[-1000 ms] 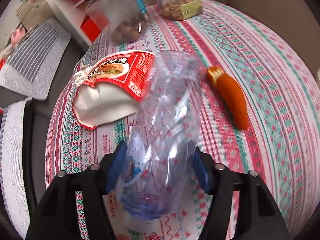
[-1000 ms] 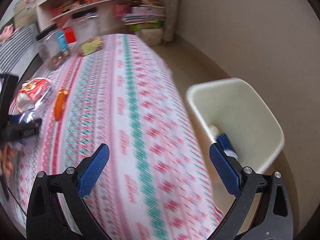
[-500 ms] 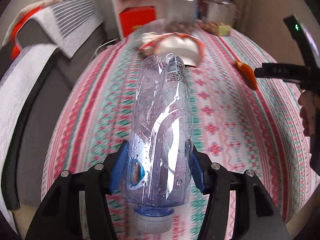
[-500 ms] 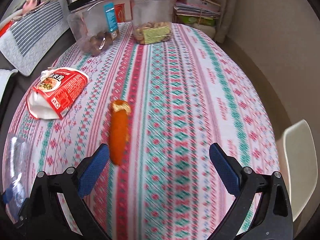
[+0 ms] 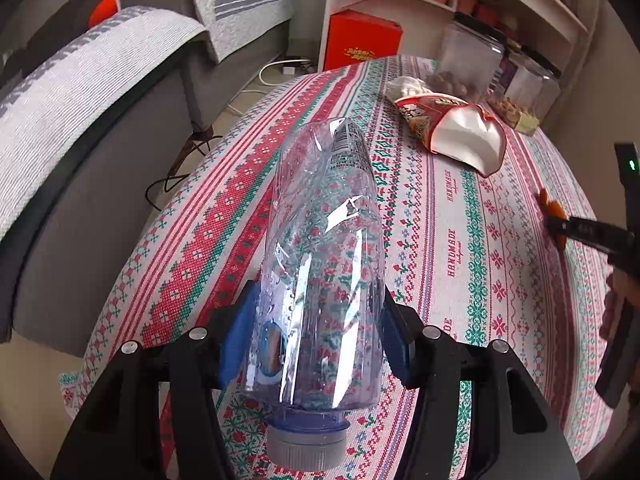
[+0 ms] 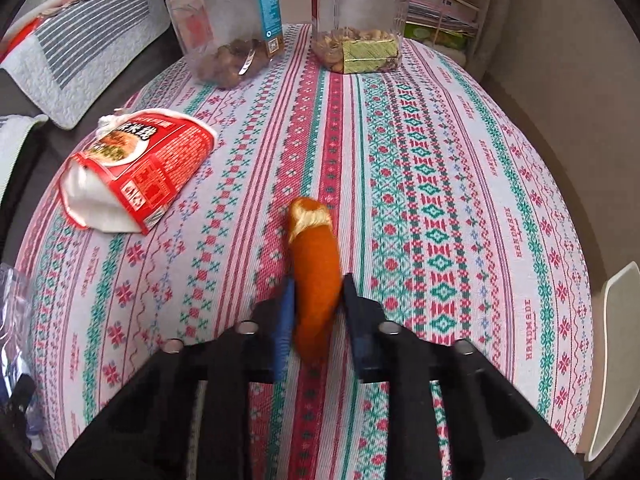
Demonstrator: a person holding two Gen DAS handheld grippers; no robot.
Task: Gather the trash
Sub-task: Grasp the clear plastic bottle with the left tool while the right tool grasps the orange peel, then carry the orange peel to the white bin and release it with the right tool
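at lower centre of its view the left gripper (image 5: 316, 340) pinches a crumpled clear plastic bottle (image 5: 324, 264), cap toward the camera, above the table (image 5: 452, 216). the right gripper (image 6: 316, 312) is closed around the orange peel (image 6: 314, 272) at frame centre; the curved peel could slip out when lifted.

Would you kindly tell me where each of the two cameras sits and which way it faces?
Left wrist: rides the left gripper, looking along its fingers over the clamped plastic bottle toward sofa and shelf; the right gripper shows at the edge.
Right wrist: rides the right gripper, facing the jars; its fingers close on the orange peel.
Shared: red snack bag, peel, bottle, tablecloth.
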